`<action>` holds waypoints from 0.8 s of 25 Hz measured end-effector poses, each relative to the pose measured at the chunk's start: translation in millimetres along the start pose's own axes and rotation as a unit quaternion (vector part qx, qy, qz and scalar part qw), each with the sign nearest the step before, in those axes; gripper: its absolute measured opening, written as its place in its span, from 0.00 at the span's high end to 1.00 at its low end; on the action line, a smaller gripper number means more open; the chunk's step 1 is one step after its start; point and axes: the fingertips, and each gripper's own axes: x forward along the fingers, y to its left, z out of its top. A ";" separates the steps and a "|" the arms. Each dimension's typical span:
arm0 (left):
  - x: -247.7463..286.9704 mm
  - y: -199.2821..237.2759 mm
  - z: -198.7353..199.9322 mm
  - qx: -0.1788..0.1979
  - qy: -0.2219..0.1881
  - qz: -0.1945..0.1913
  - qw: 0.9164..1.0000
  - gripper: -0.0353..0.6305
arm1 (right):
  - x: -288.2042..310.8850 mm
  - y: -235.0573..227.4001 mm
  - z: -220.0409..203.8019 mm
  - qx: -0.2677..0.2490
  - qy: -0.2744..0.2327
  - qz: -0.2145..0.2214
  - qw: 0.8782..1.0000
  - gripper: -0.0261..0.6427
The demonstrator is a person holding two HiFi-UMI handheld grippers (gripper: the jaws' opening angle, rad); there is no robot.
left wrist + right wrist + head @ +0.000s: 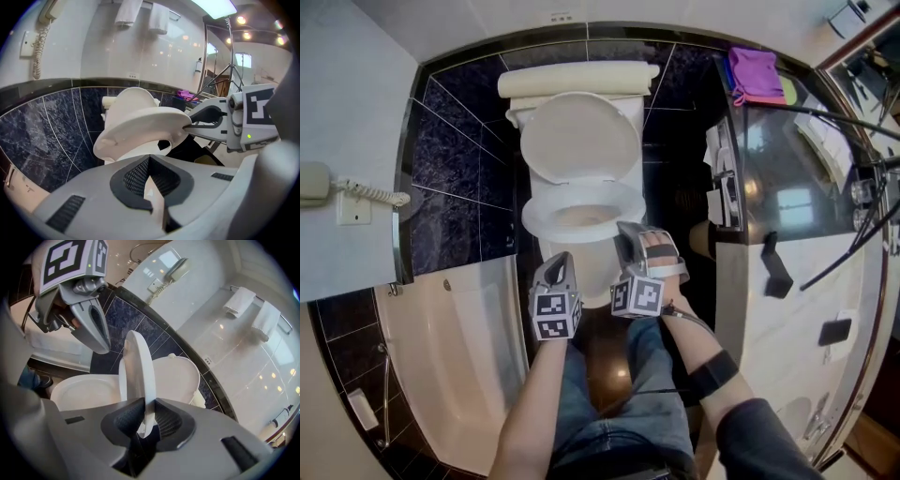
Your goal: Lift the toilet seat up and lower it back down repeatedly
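The white toilet seat (538, 212) is part-way up, tilted above the bowl (79, 392). Behind it the lid (579, 136) leans upright against the tank (577, 80). My right gripper (626, 231) is shut on the seat's front right edge. In the right gripper view the seat's rim (138, 366) runs between the pads, and the left gripper view shows the right gripper (191, 125) clamped on the seat (140, 124). My left gripper (558, 264) is at the bowl's front left, below the seat and apart from it. It is shut, and its pointed tip also shows in the right gripper view (101, 345).
A bathtub (459, 328) lies to the left under a wall phone (314, 183). On the right stands a glass-topped vanity (787, 159) with a purple cloth (755, 75). Towels (129, 11) hang on the far wall. The person's jeans-clad legs (619, 412) are in front of the bowl.
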 end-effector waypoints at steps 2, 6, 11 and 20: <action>3.3 -3.7 -6.5 0.002 0.000 -0.005 1.000 0.95 | -7.3 18.1 -5.0 -0.005 0.005 0.005 1.000 0.83; 3.6 -6.8 -21.7 0.011 0.001 -0.012 1.000 0.95 | -18.1 53.0 -14.5 -0.018 0.015 0.006 1.000 0.83; -2.5 -9.4 -56.3 0.003 0.012 -0.022 1.000 0.95 | -25.6 88.9 -24.8 -0.031 0.031 0.013 0.999 0.83; -6.7 -18.3 -108.3 -0.014 0.043 -0.036 0.998 0.95 | -33.9 136.2 -43.7 -0.063 0.056 0.036 0.996 0.81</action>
